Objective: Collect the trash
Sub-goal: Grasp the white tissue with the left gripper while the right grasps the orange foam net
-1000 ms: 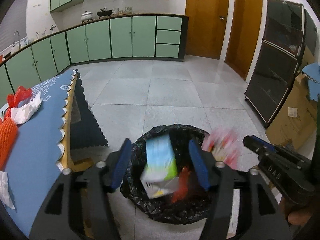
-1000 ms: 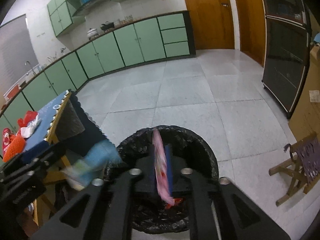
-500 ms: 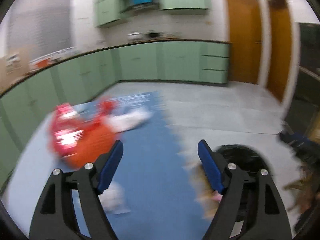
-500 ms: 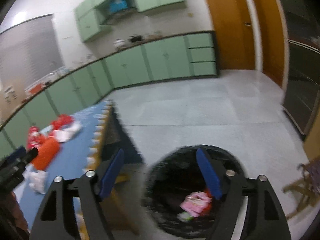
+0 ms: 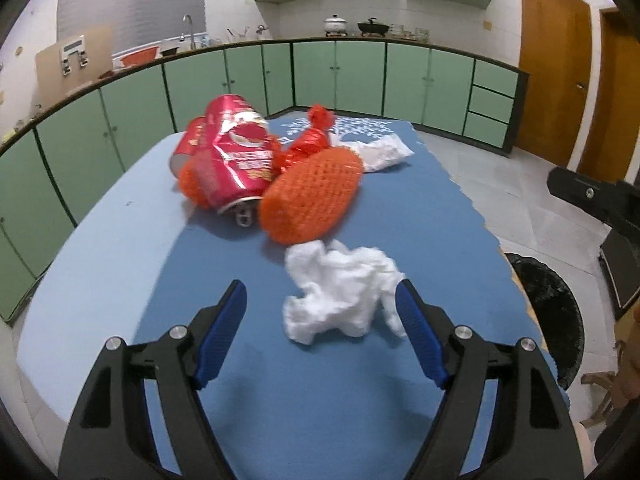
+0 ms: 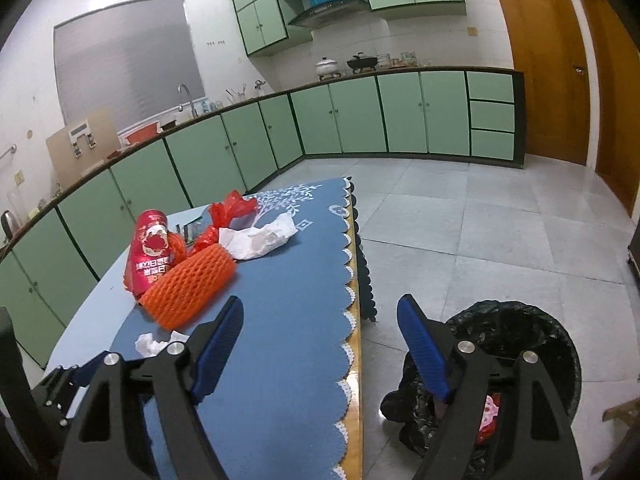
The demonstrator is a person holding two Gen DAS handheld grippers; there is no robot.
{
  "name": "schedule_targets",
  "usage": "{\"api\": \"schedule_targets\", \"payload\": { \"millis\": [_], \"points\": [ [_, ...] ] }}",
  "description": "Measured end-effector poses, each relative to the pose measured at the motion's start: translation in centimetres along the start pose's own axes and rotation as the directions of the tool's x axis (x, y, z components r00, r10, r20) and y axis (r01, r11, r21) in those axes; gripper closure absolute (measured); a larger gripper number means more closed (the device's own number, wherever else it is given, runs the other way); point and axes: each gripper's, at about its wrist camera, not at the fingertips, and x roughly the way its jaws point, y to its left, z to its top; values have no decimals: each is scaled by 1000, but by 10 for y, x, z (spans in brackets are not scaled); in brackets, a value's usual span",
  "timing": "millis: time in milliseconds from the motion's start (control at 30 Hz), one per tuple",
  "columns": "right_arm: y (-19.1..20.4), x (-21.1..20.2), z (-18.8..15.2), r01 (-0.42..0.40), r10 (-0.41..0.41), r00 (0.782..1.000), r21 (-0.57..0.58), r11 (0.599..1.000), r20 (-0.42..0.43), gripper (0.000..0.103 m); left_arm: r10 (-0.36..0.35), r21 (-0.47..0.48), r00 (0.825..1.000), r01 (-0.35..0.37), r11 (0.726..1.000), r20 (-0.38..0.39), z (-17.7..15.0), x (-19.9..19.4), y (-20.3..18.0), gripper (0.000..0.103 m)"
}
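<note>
Crushed can lying flat, mouth toward left tool

You have a crumpled white tissue lying nearest, behind it an orange foam net touching a dented red can. The black-lined bin stands on the floor.

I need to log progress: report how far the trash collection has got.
Done: some wrappers already lie in the black-lined bin. In hand: nothing; the left gripper is open in front of the crumpled tissue, and the right gripper is open too. Left: red cans, orange foam net, red bag, far tissue.
</note>
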Motion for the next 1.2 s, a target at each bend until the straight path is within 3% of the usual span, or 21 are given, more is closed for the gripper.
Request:
{"api": "schedule_targets", "payload": {
  "millis": [167,233,333,433,533,833,967,1200],
  "points": [
    [1,1,-1,4,-4,1000,-25,1000,-7,26,-4,-18,1000,4,1000,4,1,11,-4,31],
    [3,2,-4,1,-2,1000,-26,1000,-11,28,-20,-16,1000,20,1000,-1,1,14,-9,52],
    [4,3,-6,-8,7,1000,-22,1000,-20,30,-46,-24,999,46,999,-20,-2,20,-10,73],
    [4,5,-8,-16,15,999,-21,1000,-28,35,-49,-22,999,49,999,-17,-3,20,-10,89],
    [5,7,-8,-26,25,999,-21,999,-36,39,-44,-28,999,44,999,2,-2,16,-7,95],
    [25,17,-10,-67,65,996,-28,997,-59,46,51,-72,995,-45,996,86,7,-12,42,97],
    [54,33,-11,-112,108,991,-51,992,-86,46,124,-91,986,-114,989,110,17,-15,76,97],
    [119,63,-10,-156,146,984,-98,983,-105,46,176,-144,978,-160,977,108,35,-5,115,97]
  ]
}}
